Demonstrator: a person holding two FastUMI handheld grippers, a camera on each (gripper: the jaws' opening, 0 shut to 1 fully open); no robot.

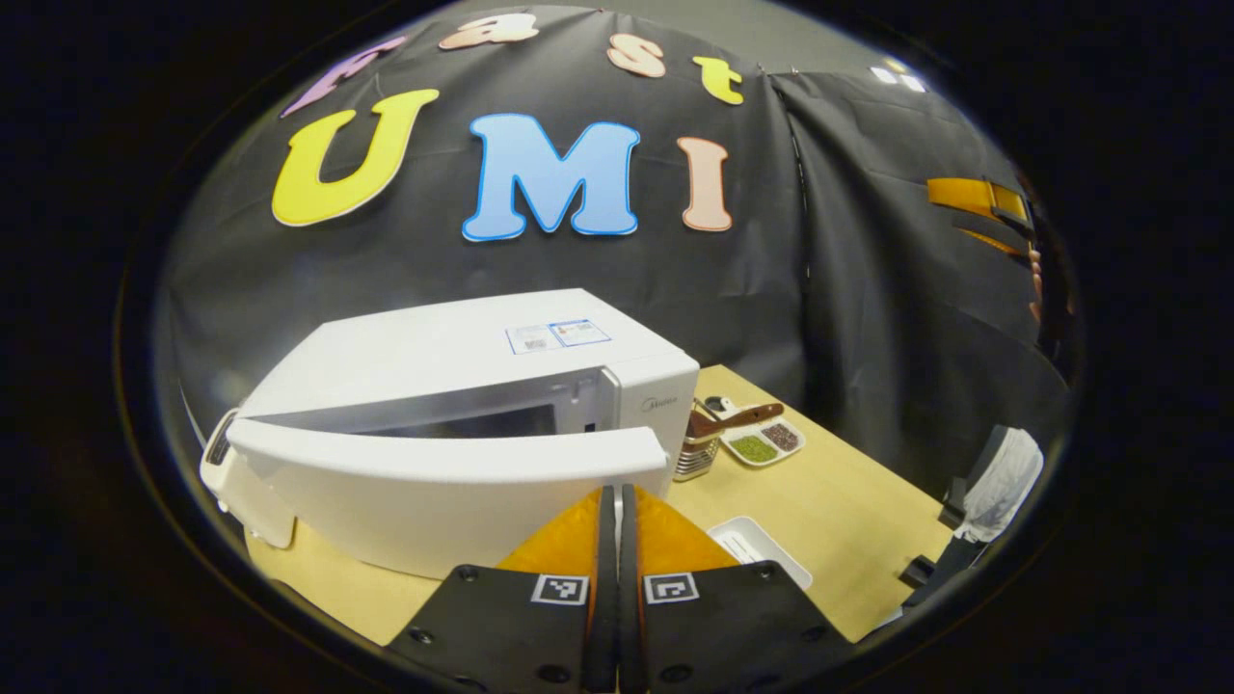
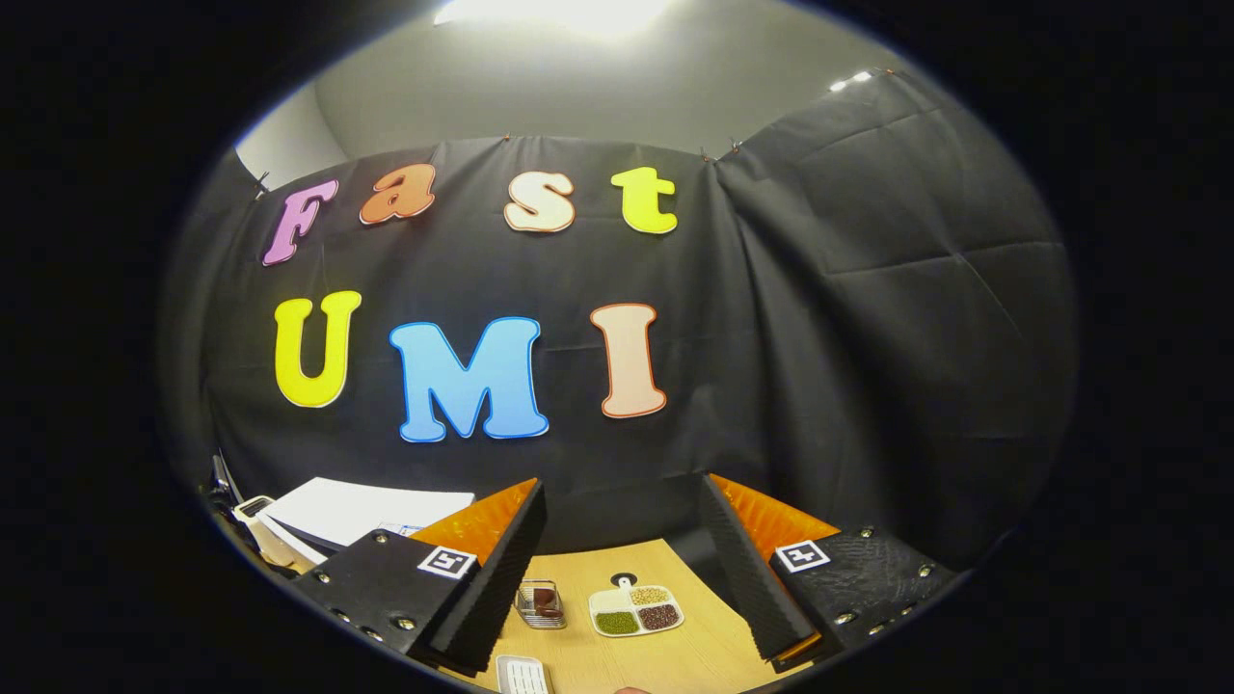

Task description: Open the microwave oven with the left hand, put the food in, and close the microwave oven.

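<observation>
The white microwave (image 1: pixel 434 357) stands on the wooden table (image 1: pixel 829 511). Its door (image 1: pixel 434 472) hangs ajar, the right edge swung out toward me, and a dark strip of the cavity shows behind it. My left gripper (image 1: pixel 617 493) is shut with nothing between its fingers, its tips just in front of the door's lower right part. A white divided dish (image 1: pixel 766 443) of green and brown food lies to the right of the oven. In the right gripper view the right gripper (image 2: pixel 622 578) is open and empty, held above the table, with that dish (image 2: pixel 636 609) showing between its fingers.
A small metal basket (image 1: pixel 699 453) stands between microwave and dish, with a wooden-handled tool (image 1: pixel 737 416) behind it. A white tray (image 1: pixel 757 549) lies near the table's front. A white bag (image 1: pixel 1003 472) hangs off the table's right end. The black cloth wall closes the back.
</observation>
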